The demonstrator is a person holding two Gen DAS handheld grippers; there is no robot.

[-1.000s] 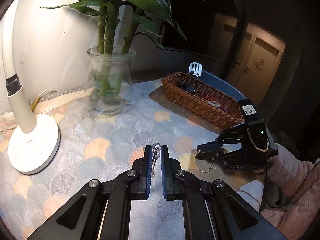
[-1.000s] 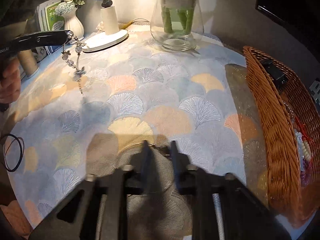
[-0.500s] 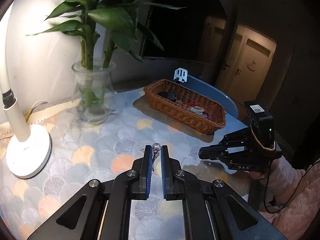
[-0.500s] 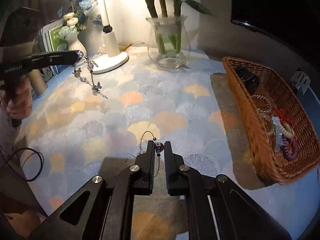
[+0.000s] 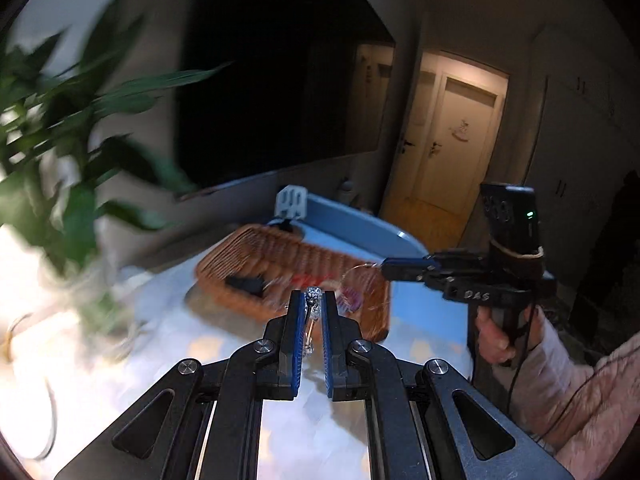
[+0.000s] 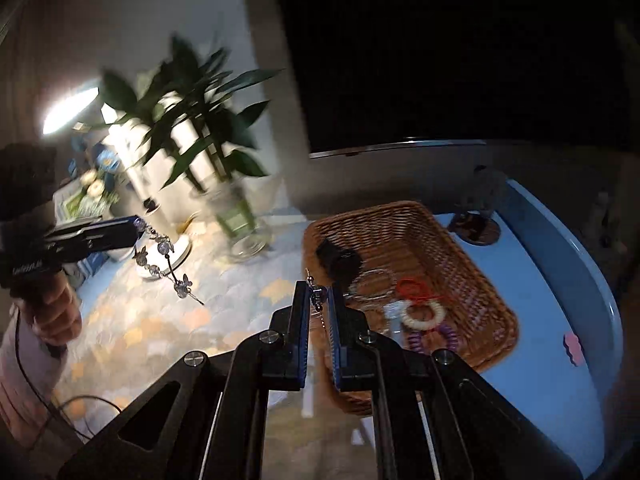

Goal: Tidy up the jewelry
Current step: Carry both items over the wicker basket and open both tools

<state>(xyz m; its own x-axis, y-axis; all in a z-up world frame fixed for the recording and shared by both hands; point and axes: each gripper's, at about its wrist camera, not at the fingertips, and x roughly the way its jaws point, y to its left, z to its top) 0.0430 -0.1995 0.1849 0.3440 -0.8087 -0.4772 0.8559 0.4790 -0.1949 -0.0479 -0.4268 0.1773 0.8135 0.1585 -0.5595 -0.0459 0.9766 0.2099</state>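
Left wrist view: at far left a blurred green plant (image 5: 60,152) smears into the bright bench (image 5: 168,344). At centre the left gripper (image 5: 312,300) is pressed together on a beaded chain (image 5: 311,298), whose sparkling bead sits at the fingertips while the rest hangs out of sight between the blue pads. Beyond it lies the wicker basket (image 5: 280,256), its contents smeared by motion. At right the right gripper (image 5: 390,269), gripped by a hand (image 5: 494,340) in a pink sleeve, is seen side-on over the basket's right end, pinching a thin wire hoop (image 5: 360,276).

Right wrist view: at far left the left gripper (image 6: 134,226) shows what its own camera hides, namely the full chain (image 6: 166,264) of clear beads and butterfly charms dangling from its tip above the patterned bench (image 6: 160,320). Behind stand a lit lamp (image 6: 70,110) and the plant (image 6: 192,136) in a glass vase, both blurred. At centre the right gripper (image 6: 319,294) is closed on a small beaded piece (image 6: 318,294); the hoop itself is hard to trace here. To the right the basket (image 6: 440,248) is open to view, holding a dark object, a red cord (image 6: 416,290), a cream ring (image 6: 424,316) and purple beads (image 6: 432,338). The basket's near corner is cut off by the gripper's frame.
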